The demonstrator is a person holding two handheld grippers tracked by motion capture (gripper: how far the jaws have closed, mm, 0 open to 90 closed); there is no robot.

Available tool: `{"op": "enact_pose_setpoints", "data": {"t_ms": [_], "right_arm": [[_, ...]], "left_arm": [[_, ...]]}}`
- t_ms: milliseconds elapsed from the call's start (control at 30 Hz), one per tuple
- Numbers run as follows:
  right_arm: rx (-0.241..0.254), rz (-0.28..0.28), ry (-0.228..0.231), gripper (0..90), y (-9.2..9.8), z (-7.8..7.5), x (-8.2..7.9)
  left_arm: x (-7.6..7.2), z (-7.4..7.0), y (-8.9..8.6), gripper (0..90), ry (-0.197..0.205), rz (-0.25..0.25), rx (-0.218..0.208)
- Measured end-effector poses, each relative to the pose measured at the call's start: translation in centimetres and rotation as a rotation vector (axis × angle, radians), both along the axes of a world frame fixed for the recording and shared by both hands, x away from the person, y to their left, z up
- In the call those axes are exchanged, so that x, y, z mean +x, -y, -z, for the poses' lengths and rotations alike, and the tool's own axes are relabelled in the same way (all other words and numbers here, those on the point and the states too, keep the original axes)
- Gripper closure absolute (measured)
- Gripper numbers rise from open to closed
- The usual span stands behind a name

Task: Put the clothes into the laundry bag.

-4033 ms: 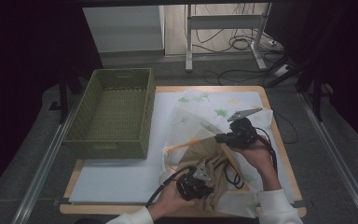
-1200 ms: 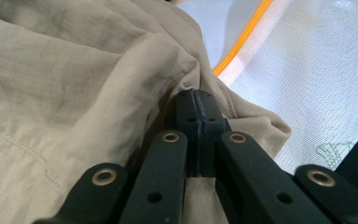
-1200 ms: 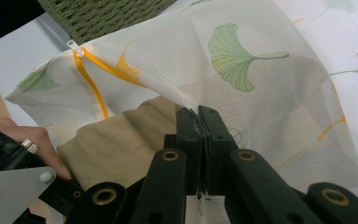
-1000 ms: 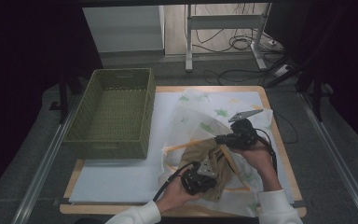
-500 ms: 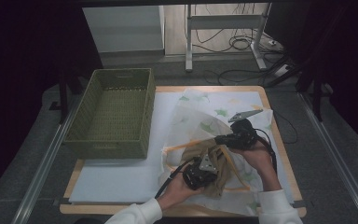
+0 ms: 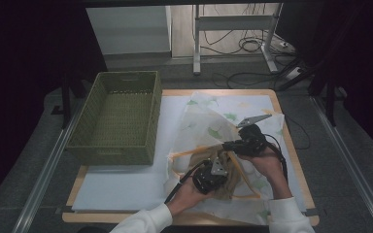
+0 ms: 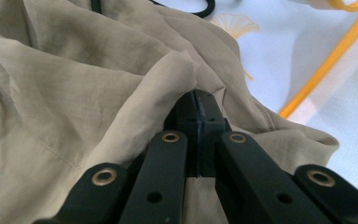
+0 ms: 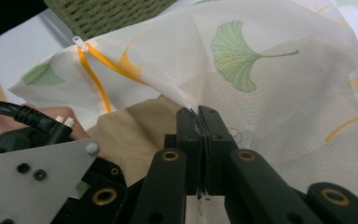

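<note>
A white mesh bag [image 6: 209, 121] printed with green and yellow leaves and trimmed in orange lies on the table's right half. My right gripper [image 6: 226, 144] is shut on the bag's edge [image 8: 193, 100] and holds it lifted. A crumpled beige garment [image 6: 234, 178] lies at the bag's mouth, partly under the raised mesh. My left gripper [image 6: 221, 160] is shut on a fold of that beige garment [image 7: 121, 93], with the cloth bunched over its jaw tips. The left gripper's grey plate [image 8: 32, 172] and cable sit close beside the right jaws.
An empty green woven basket [image 6: 116, 116] stands at the table's left. A pale sheet [image 6: 126, 189] covers the wooden board in front of it. Black gripper cables [image 6: 179, 187] trail toward the person. Table legs and floor cables [image 6: 243, 46] lie beyond the far edge.
The left gripper has crept slightly up toward the bag's lifted edge with the beige cloth. The right gripper has stayed where it was, still holding the mesh up.
</note>
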State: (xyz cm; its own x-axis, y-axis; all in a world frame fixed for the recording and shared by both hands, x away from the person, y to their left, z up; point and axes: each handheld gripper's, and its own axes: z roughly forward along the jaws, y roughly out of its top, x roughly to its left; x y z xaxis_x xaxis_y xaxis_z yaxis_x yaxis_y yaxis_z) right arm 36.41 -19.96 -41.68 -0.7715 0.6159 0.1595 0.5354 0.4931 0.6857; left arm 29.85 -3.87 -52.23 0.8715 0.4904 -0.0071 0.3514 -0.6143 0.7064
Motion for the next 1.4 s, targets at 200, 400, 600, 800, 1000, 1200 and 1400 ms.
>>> {"op": "enact_pose_setpoints", "data": {"t_ms": [200,400,600,800,1000,1200,1400], "right_arm": [[0.001,0.002,0.001,86.3,0.1,0.0,0.0],[0.002,0.001,0.003,86.3,0.0,0.0,-0.1],[0.001,0.004,0.001,86.3,0.0,-0.1,-0.1],[0.001,0.005,0.004,86.4,-0.1,0.0,-0.2],[0.009,0.013,0.007,86.4,0.2,-0.2,-0.1],[0.009,0.018,0.009,86.4,0.3,-0.3,-0.2],[0.005,0.019,0.006,86.4,0.4,0.0,0.0]], "left_arm": [[0.4,-0.1,0.1,90.0,0.038,-0.021,0.009],[0.8,0.1,0.3,90.0,0.040,-0.035,0.012],[1.0,0.2,0.7,90.0,0.055,-0.046,0.023],[1.4,0.4,1.2,90.0,0.072,-0.068,0.023],[1.8,0.6,1.5,90.0,0.079,-0.079,0.018],[1.8,0.6,1.7,90.0,0.070,-0.087,-0.004],[0.1,-0.7,0.3,90.0,0.062,-0.030,0.000]]}}
